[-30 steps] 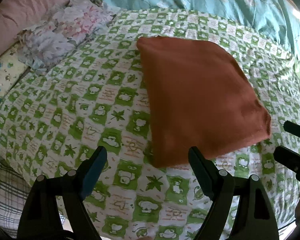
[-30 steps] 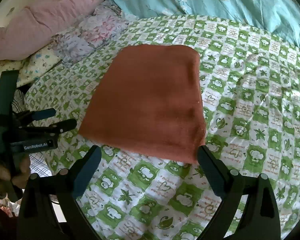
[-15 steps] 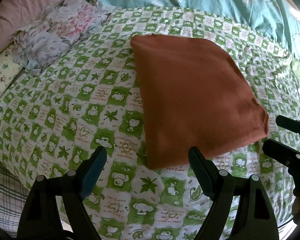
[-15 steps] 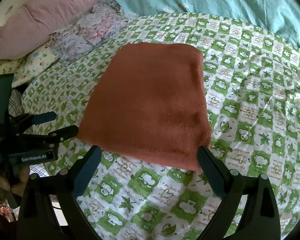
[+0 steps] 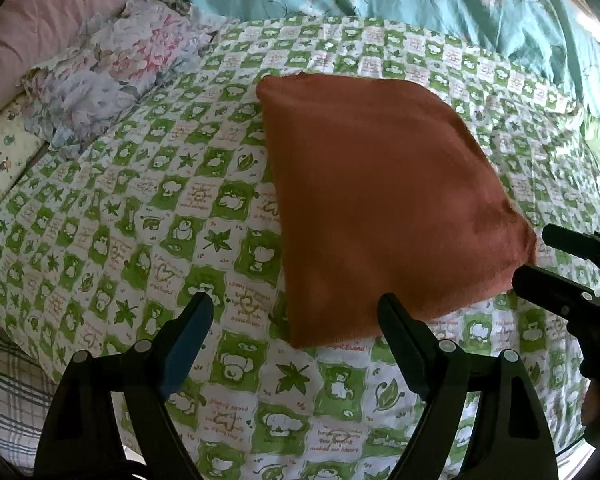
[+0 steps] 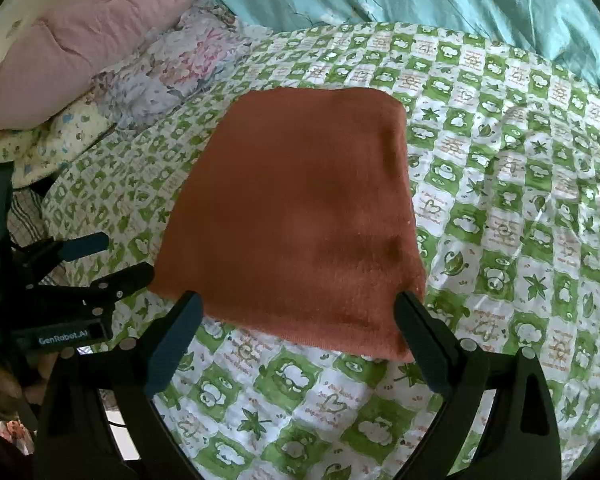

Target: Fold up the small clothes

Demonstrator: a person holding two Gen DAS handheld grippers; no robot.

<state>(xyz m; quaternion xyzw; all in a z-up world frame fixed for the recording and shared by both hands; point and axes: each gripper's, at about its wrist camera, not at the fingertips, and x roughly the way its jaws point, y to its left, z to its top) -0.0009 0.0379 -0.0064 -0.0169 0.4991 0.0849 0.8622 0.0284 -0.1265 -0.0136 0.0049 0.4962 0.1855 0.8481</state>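
A rust-orange folded cloth (image 5: 380,200) lies flat on the green-and-white checked sheet (image 5: 140,200); it also shows in the right wrist view (image 6: 300,216). My left gripper (image 5: 296,316) is open and empty, its jaws straddling the cloth's near left corner, just short of it. My right gripper (image 6: 300,312) is open and empty, its jaws spanning the cloth's near edge. The right gripper also shows in the left wrist view (image 5: 540,260) beside the cloth's right corner. The left gripper shows in the right wrist view (image 6: 108,256) at the cloth's left corner.
A floral crumpled cloth (image 5: 112,76) and a pink quilt (image 5: 48,28) lie at the far left. A turquoise flowered blanket (image 5: 420,4) runs along the back. A plaid sheet (image 5: 4,400) shows at the bed's near left edge.
Both grippers have moved closer to the cloth's near edge, so it looks larger and lower in both views. Both stay open. The cloth has not moved.
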